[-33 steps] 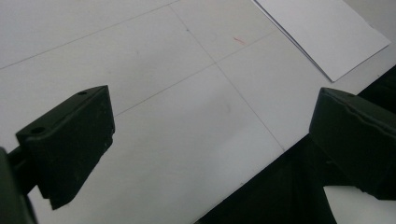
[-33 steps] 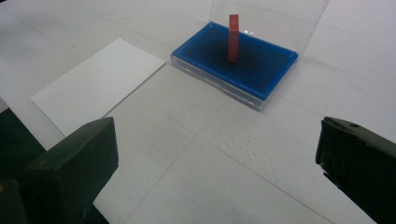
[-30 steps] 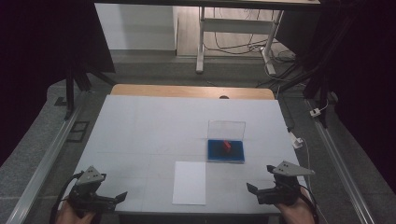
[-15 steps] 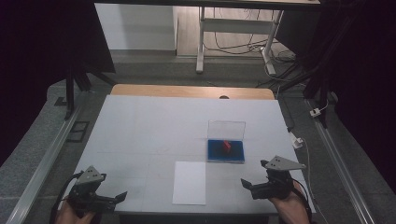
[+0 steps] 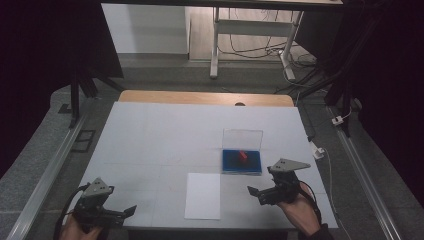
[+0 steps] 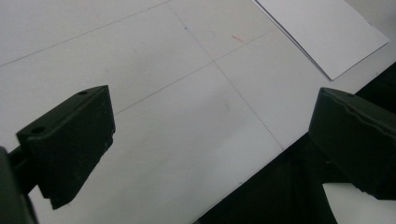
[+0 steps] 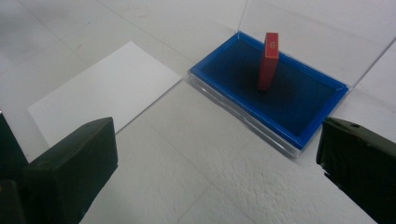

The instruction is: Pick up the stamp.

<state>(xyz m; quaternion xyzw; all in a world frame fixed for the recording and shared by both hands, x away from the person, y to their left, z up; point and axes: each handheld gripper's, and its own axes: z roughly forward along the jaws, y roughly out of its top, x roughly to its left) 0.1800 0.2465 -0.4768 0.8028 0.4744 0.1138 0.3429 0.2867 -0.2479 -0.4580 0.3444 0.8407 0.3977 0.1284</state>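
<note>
Blue tray (image 7: pixel 299 122) with the little red block (image 7: pixel 268 60) standing upright in it is what the right gripper (image 7: pixel 219 154) is pointed at, and its clear lid (image 5: pixel 242 138) stands open behind it, though in the high view that lid is so see-through you mostly just catch its edges. The block carries a small mark near the top that's too tiny to read. The tray sits right of centre on the white table (image 5: pixel 165 135), with a white paper sheet (image 5: pixel 203 195) lying near its front-left corner, not touching it.

That gripper's jaws are spread wide with nothing between them, hovering near the tray's front edge. The left gripper (image 6: pixel 210 140) is also wide open and empty at the table's front-left corner; one jaw hangs out past the table edge over dark space where nothing can be made out. The sheet's corner is cut off at the top of its view.

Compared with a second ago, the right gripper has moved forward and inward toward the tray. The left one, the tray and the sheet look unchanged.
</note>
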